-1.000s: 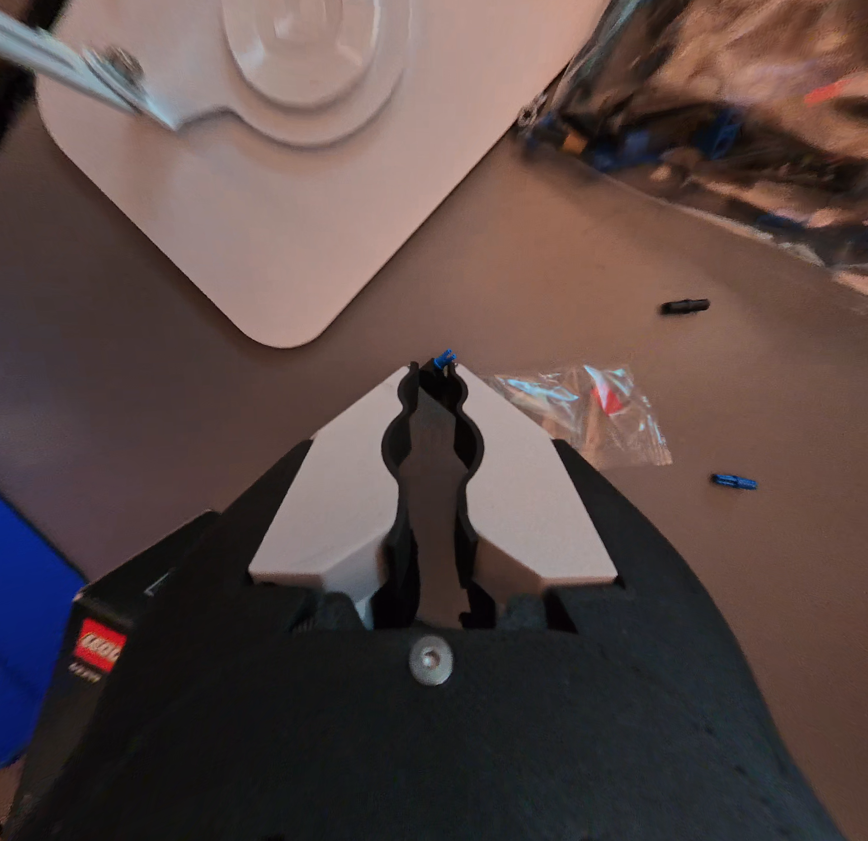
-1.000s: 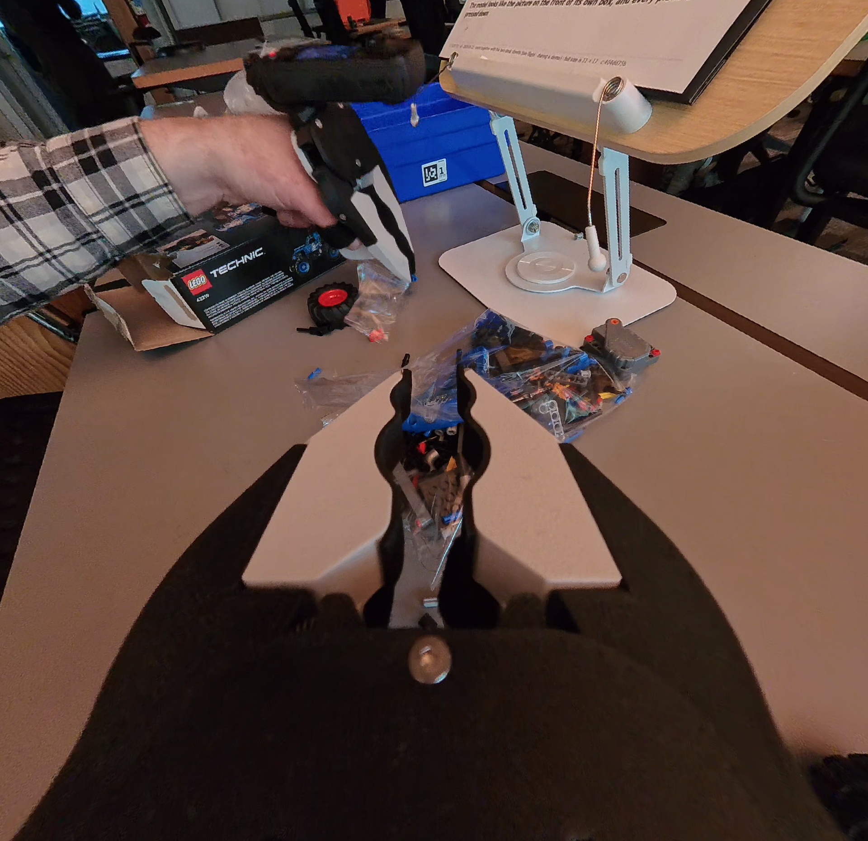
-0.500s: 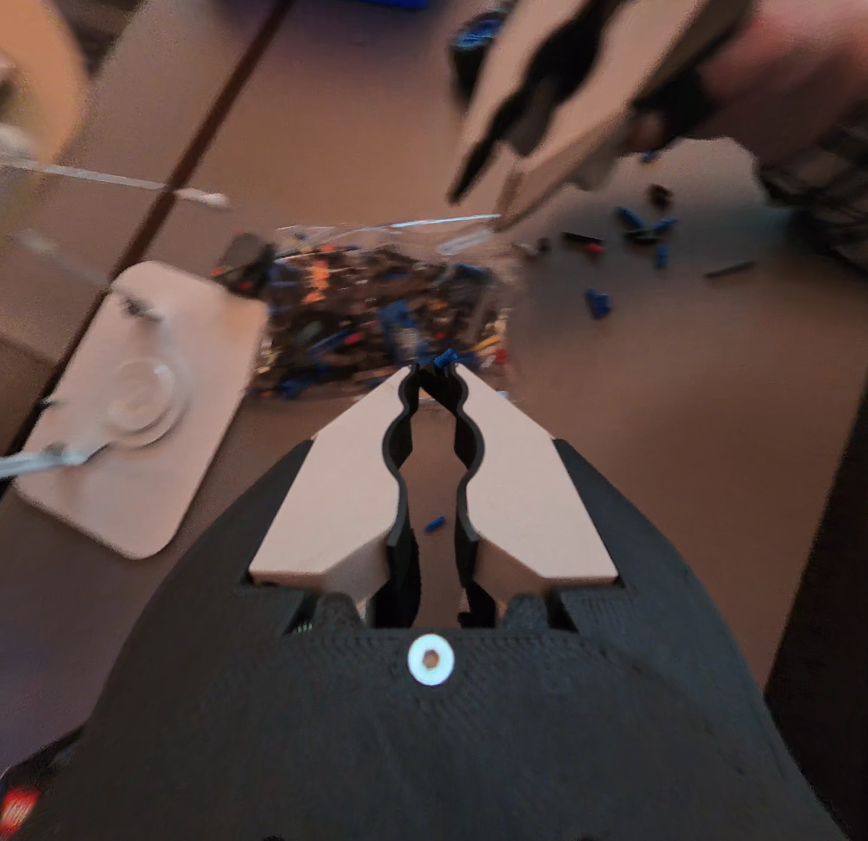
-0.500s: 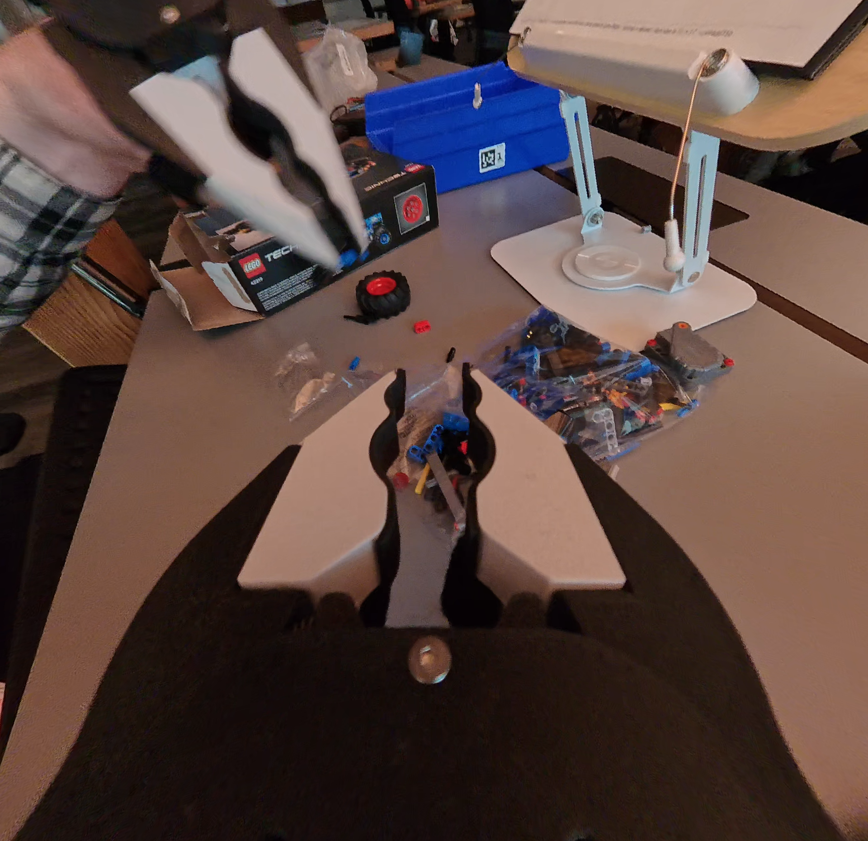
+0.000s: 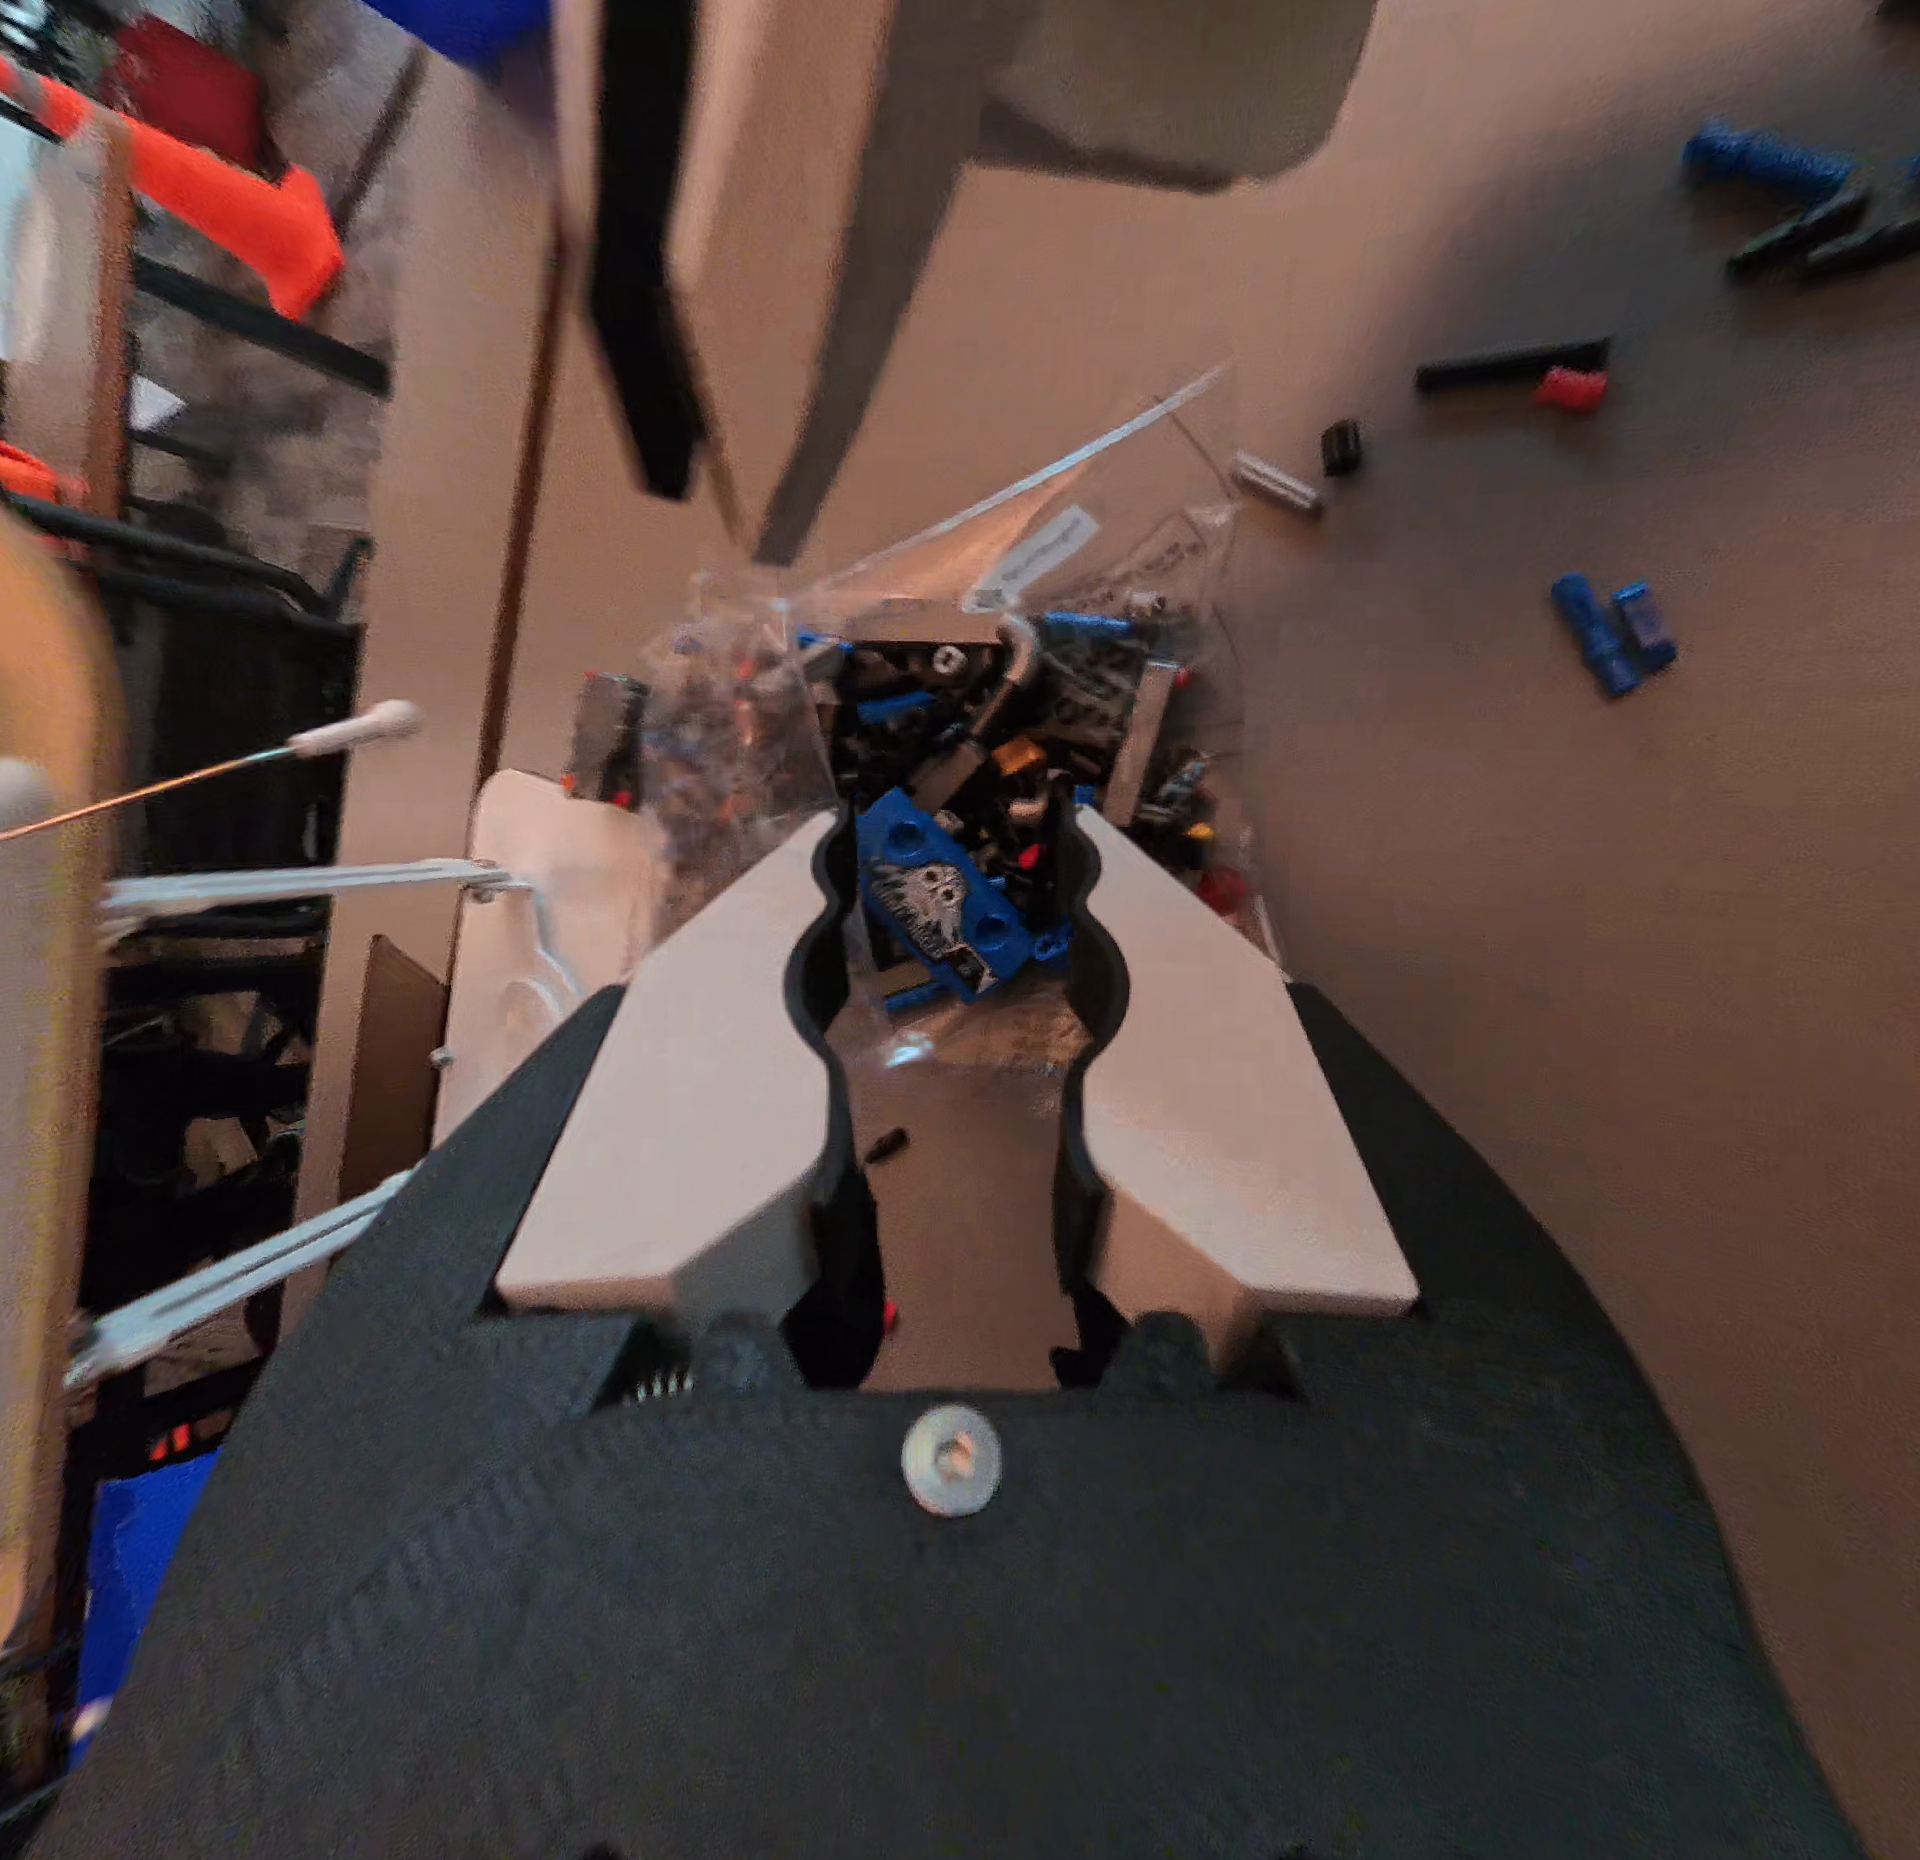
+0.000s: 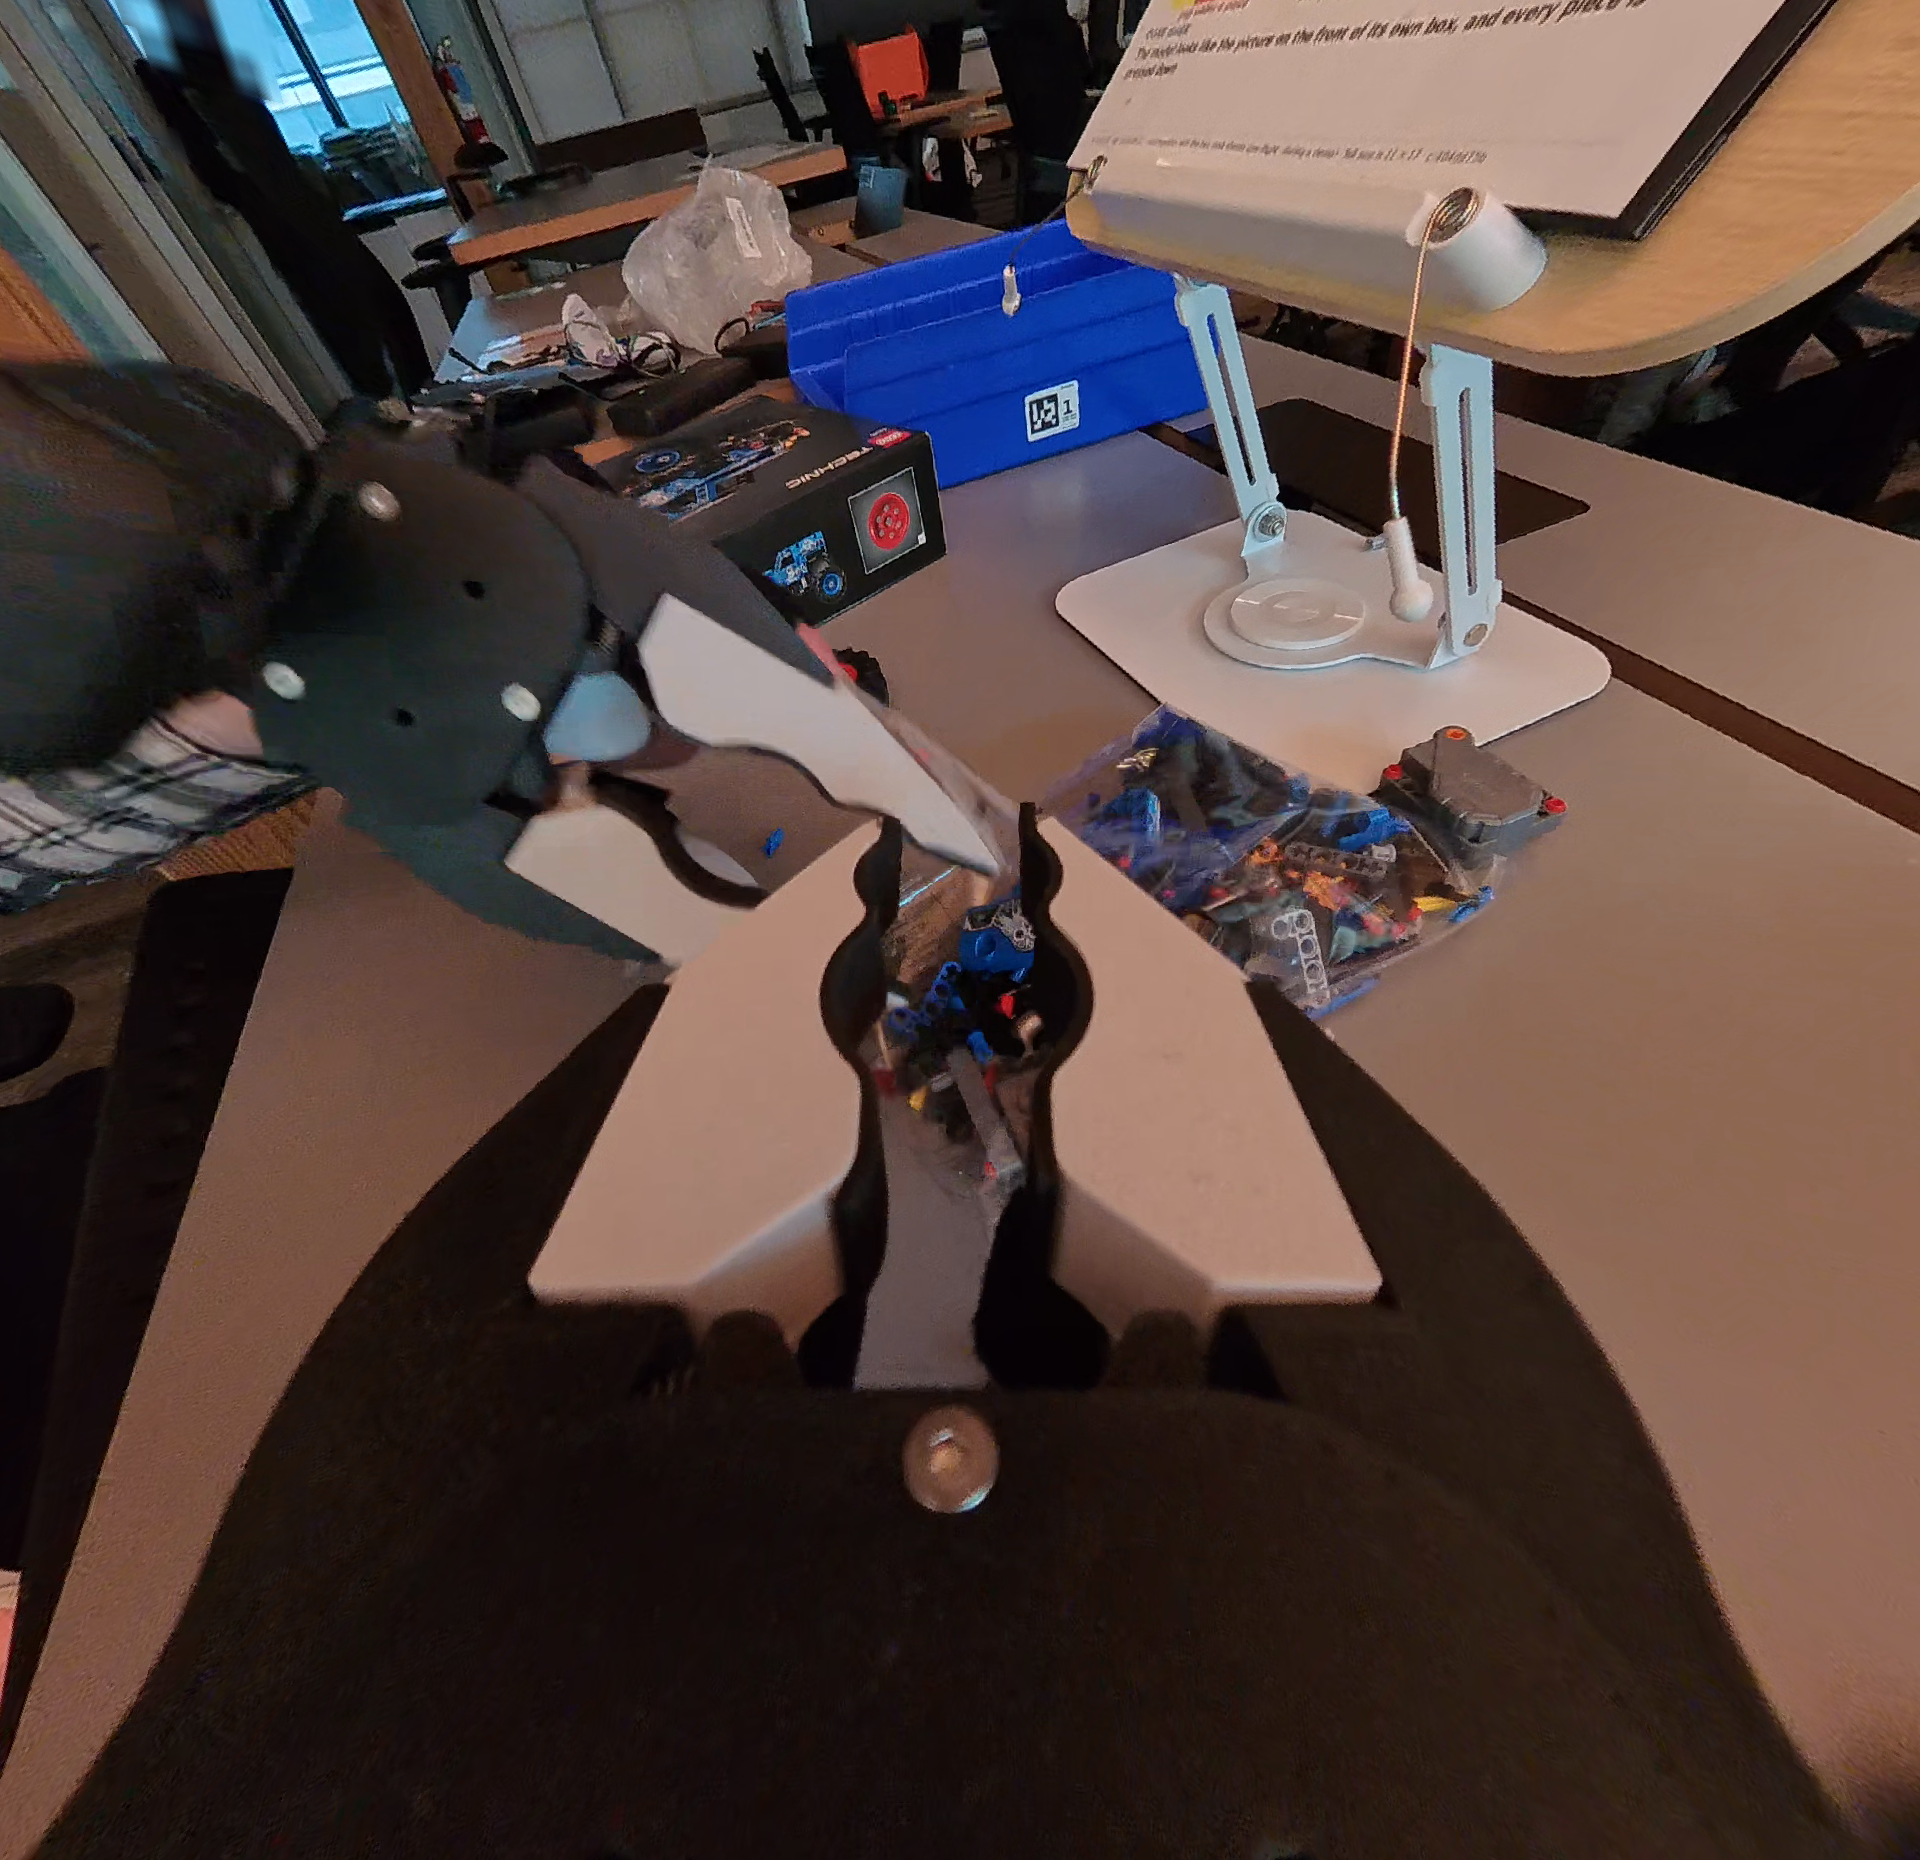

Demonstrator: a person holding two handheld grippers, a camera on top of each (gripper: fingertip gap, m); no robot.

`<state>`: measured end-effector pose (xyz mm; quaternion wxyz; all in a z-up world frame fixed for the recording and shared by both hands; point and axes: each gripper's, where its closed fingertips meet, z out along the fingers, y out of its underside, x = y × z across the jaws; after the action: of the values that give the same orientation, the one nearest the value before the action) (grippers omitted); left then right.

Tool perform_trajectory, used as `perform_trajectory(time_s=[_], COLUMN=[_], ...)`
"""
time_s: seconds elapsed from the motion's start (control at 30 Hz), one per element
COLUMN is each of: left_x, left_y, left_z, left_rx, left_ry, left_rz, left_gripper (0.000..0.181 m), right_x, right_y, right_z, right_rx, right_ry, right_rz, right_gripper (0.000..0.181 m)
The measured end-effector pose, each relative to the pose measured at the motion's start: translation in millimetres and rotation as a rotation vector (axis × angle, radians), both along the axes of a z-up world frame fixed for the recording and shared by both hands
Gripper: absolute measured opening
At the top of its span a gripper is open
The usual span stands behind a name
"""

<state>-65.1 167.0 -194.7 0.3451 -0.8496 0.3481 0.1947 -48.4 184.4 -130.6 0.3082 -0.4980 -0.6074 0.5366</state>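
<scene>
The left hand-held gripper (image 5: 954, 834) stands with its jaws parted, framing a clear plastic bag of small building pieces (image 5: 935, 771) at the centre of the left wrist view; whether the tips touch the bag cannot be told. The right hand-held gripper (image 6: 954, 834) is clamped on the same kind of clear bag (image 6: 961, 1021), whose blue and black pieces show between its fingers at mid frame. In the right wrist view the left one comes in from the left edge, its white tip just beside the right one's fingertips. A second, larger bag of pieces (image 6: 1288, 875) lies on the tabletop (image 6: 1610, 1083) at right centre, near a white stand base (image 6: 1340, 636). A dark toy box (image 6: 790, 501) and a blue bin (image 6: 987, 356) sit in the upper middle. Loose blue and black pins (image 5: 1610, 621) are scattered at the upper right of the left wrist view.
</scene>
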Motion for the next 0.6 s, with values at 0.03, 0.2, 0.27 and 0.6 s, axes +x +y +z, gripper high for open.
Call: perform_trajectory(time_s=[0.03,0.2,0.27,0.6], left_x=[-2,-50,-78,-137], left_y=[-5,-52,-75,-91], left_z=[12,47,29,-56], left_rx=[0.029,0.024,-0.105,-0.374], left_ry=[-0.012,-0.046,-0.071,-0.194], left_rz=[0.009,0.083,0.134,0.382], left_gripper=[0.04,0.035,0.027,0.028], right_x=[1,1,0,-1], right_y=[0,-2,-4,-2], right_z=[2,7,6,0], right_rx=[-0.005,-0.017,-0.015,-0.017], right_ry=[0.008,0.028,0.021,0.006], right_rz=[0.0,0.008,0.013,0.006], right_gripper=[0.021,0.02,0.021,0.021])
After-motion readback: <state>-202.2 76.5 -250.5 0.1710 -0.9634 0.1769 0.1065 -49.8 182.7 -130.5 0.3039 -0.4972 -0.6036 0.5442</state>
